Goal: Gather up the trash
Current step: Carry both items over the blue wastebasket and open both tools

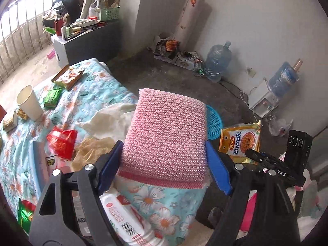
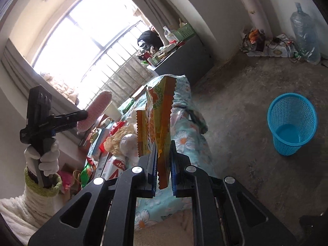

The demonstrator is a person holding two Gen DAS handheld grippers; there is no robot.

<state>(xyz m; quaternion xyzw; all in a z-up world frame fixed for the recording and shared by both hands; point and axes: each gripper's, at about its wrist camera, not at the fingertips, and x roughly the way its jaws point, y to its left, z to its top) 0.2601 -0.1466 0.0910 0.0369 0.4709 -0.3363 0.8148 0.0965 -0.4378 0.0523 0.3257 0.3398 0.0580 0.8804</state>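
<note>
A pink mesh sponge (image 1: 166, 123) fills the middle of the left wrist view, and my left gripper (image 1: 164, 146) is shut on it, blue pads pressing both its sides. The same sponge (image 2: 96, 108) shows raised at the left of the right wrist view, held by a white-gloved hand (image 2: 47, 160). My right gripper (image 2: 164, 149) is shut on a yellow-orange Enaak snack wrapper (image 2: 160, 119), which stands up between the pads. This wrapper (image 1: 242, 141) also appears at the right of the left wrist view. A blue mesh bin (image 2: 291, 123) stands on the floor to the right.
The table with a floral cloth (image 1: 86, 102) carries a paper cup (image 1: 28, 102), a red wrapper (image 1: 61, 141), green packets (image 1: 52, 98), crumpled tissue (image 1: 106, 119) and boxes. Water jugs (image 1: 218, 61) and cables sit along the wall. A cluttered grey cabinet (image 1: 88, 41) stands by the window.
</note>
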